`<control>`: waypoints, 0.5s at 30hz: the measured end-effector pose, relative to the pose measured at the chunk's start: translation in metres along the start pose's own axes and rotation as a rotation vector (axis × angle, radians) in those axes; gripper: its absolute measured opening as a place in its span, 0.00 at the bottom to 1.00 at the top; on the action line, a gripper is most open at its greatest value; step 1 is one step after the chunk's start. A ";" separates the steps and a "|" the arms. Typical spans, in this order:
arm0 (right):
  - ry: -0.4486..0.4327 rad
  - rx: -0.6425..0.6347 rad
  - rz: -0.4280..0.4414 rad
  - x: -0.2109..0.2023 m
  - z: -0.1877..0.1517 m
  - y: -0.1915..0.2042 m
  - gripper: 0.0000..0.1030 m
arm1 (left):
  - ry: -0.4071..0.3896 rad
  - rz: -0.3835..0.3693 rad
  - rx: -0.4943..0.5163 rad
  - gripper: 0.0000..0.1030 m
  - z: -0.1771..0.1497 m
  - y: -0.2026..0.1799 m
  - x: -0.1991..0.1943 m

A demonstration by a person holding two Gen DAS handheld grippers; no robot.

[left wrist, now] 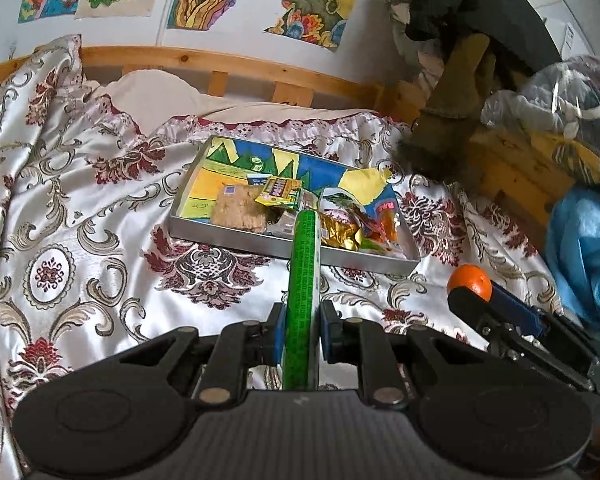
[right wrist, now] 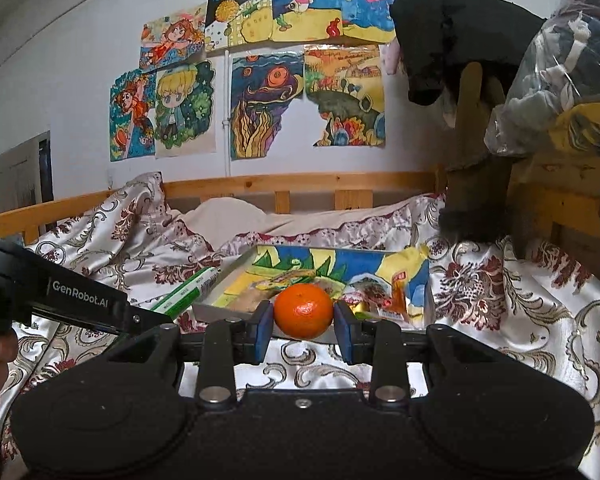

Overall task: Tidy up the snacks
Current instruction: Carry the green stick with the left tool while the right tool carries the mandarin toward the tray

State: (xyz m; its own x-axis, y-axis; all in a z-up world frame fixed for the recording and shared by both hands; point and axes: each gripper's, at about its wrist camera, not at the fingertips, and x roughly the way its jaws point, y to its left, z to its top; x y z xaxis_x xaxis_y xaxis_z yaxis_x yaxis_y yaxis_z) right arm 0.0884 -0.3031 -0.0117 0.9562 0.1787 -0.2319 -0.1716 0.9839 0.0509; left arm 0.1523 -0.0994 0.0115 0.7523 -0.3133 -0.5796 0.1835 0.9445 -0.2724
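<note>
My left gripper [left wrist: 302, 334] is shut on a long green snack box [left wrist: 305, 280], held edge-up and pointing toward the tray. The shallow silver tray [left wrist: 236, 240] lies on the bed just beyond it and holds a cracker pack [left wrist: 240, 210], a yellow packet [left wrist: 278, 192], a gold wrapper [left wrist: 340, 234] and other snacks. My right gripper [right wrist: 303, 322] is shut on an orange mandarin [right wrist: 303, 311], held above the quilt in front of the tray [right wrist: 220, 313]. From the left wrist view the right gripper [left wrist: 466, 288] and its mandarin [left wrist: 471, 278] hang at the tray's right. The green box [right wrist: 188, 292] shows left of the tray.
A patterned satin quilt [left wrist: 80, 208] covers the bed, with a wooden rail [left wrist: 220, 66] behind. Dark clothing [left wrist: 460, 40] and a plastic-wrapped bundle [left wrist: 560, 96] hang over a wooden frame at right. A blue item [left wrist: 588, 248] lies at the right edge. Drawings [right wrist: 260, 80] cover the wall.
</note>
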 end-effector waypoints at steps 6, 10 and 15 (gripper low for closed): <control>-0.028 -0.022 -0.007 0.019 -0.001 -0.001 0.34 | -0.008 0.000 -0.024 0.18 0.007 0.006 0.011; -0.050 -0.037 -0.009 0.034 0.001 -0.005 0.34 | -0.025 0.008 -0.020 0.18 0.020 0.006 0.024; -0.068 0.001 -0.014 0.063 0.006 -0.018 0.34 | -0.025 0.003 -0.005 0.18 0.044 0.008 0.049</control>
State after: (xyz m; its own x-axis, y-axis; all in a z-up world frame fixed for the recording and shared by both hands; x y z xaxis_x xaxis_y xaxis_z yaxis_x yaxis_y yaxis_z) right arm 0.1526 -0.3096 -0.0213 0.9725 0.1640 -0.1656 -0.1580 0.9862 0.0486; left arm 0.2184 -0.1025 0.0148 0.7685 -0.3079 -0.5609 0.1780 0.9449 -0.2748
